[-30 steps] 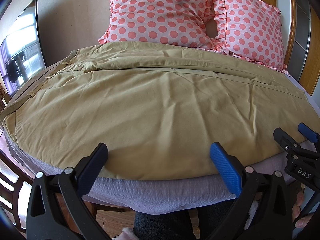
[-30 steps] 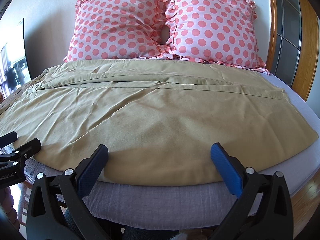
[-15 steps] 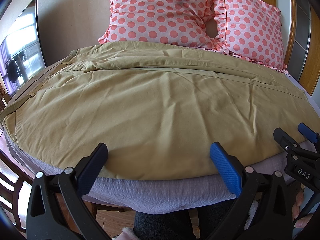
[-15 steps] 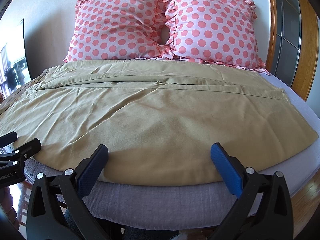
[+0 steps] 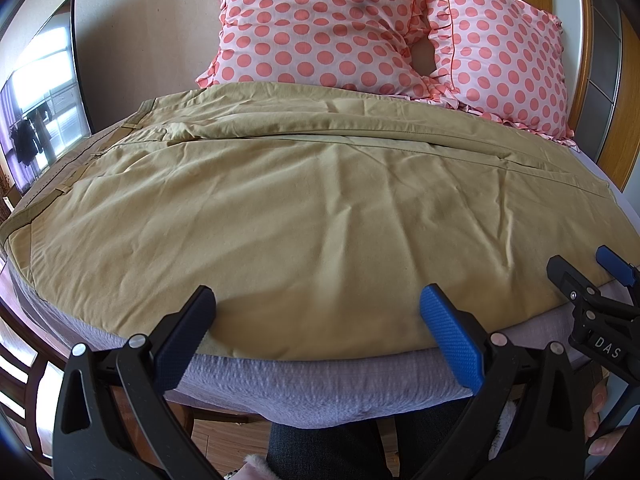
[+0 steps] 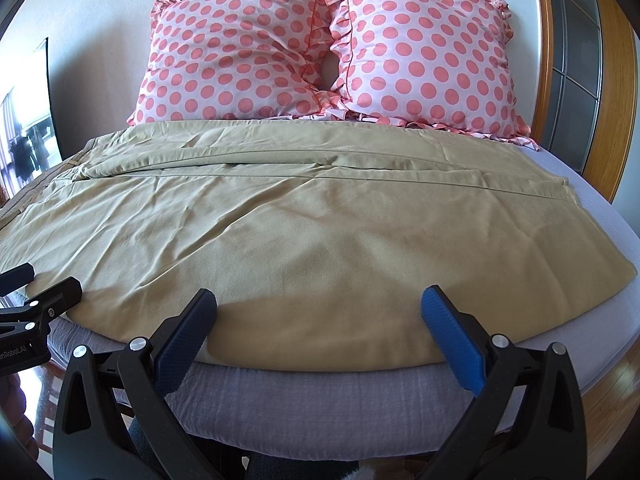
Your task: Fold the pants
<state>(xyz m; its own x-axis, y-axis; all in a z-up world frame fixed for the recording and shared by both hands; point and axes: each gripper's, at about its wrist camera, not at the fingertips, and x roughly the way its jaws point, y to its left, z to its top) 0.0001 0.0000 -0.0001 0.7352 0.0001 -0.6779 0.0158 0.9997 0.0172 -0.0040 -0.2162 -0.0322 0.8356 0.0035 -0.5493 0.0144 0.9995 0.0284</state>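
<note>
Left gripper (image 5: 318, 320): wide open, holding nothing, at the near hem.
Khaki pants (image 5: 304, 216): spread flat on the grey mattress (image 5: 320, 384), waistband left.
Right gripper (image 6: 320, 322): equally wide, holding nothing.
Risk: pinching only the top layer, so the fold drags crooked.

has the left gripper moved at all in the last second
No. The open left gripper frames the same near hem of the khaki pants, with the polka-dot pillows unshifted in its view.

Left wrist view: low at the near edge of the lavender-sheeted bed (image 5: 320, 384), facing the headboard end.
Right wrist view: same near edge, further right.
Shared: flat khaki cotton pants (image 5: 304, 216) (image 6: 304, 232), pink polka-dot ruffled pillows (image 5: 320, 24) (image 6: 240, 60).
</note>
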